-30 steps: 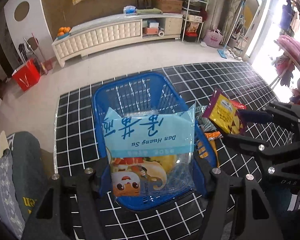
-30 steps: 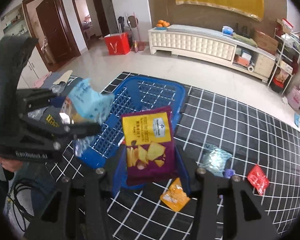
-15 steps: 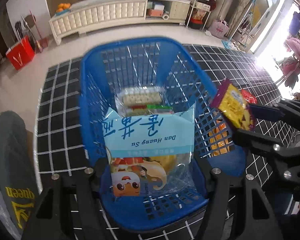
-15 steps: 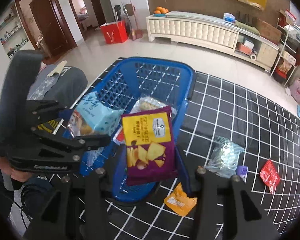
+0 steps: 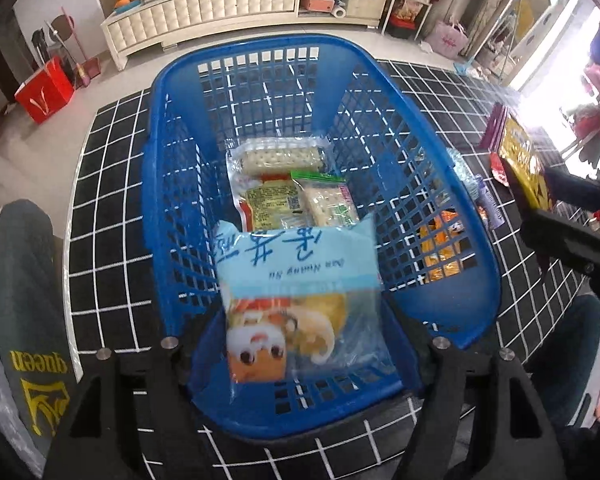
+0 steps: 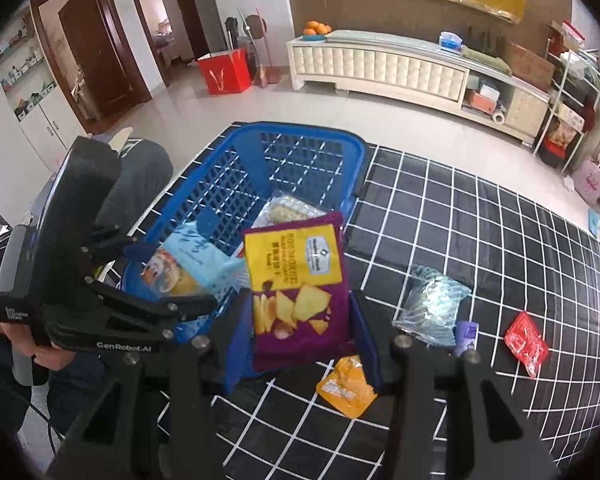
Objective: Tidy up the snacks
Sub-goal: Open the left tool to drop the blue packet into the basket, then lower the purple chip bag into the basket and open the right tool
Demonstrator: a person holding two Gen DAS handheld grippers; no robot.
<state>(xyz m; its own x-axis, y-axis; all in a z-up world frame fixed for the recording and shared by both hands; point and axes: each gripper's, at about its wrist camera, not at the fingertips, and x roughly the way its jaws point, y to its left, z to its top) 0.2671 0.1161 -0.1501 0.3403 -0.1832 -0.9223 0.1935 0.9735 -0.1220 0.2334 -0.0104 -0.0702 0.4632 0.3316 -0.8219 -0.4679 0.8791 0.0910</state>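
A blue plastic basket (image 5: 260,45) stands on the black checked mat with cracker packs (image 5: 284,156) on its floor. My left gripper (image 5: 300,344) hangs over the basket's near end. Its fingers stand slightly wider than the light blue snack bag (image 5: 296,280), which is blurred and tilted between them. In the right wrist view the same bag (image 6: 196,260) sits between the left gripper's (image 6: 176,276) fingers above the basket (image 6: 300,130). My right gripper (image 6: 300,320) is shut on a purple and yellow chip bag (image 6: 296,280), just right of the basket's near corner.
Loose snacks lie on the mat right of the basket: a silver-blue packet (image 6: 432,304), an orange sachet (image 6: 346,388), a small purple piece (image 6: 466,334) and a red packet (image 6: 526,342). A person's grey-trousered leg (image 5: 24,280) is at the left. A white cabinet (image 6: 380,68) stands far behind.
Both grippers moved forward over the basket, and the left one tipped down so the basket's contents show. The left fingers parted a little and the blue bag went blurred and tilted.
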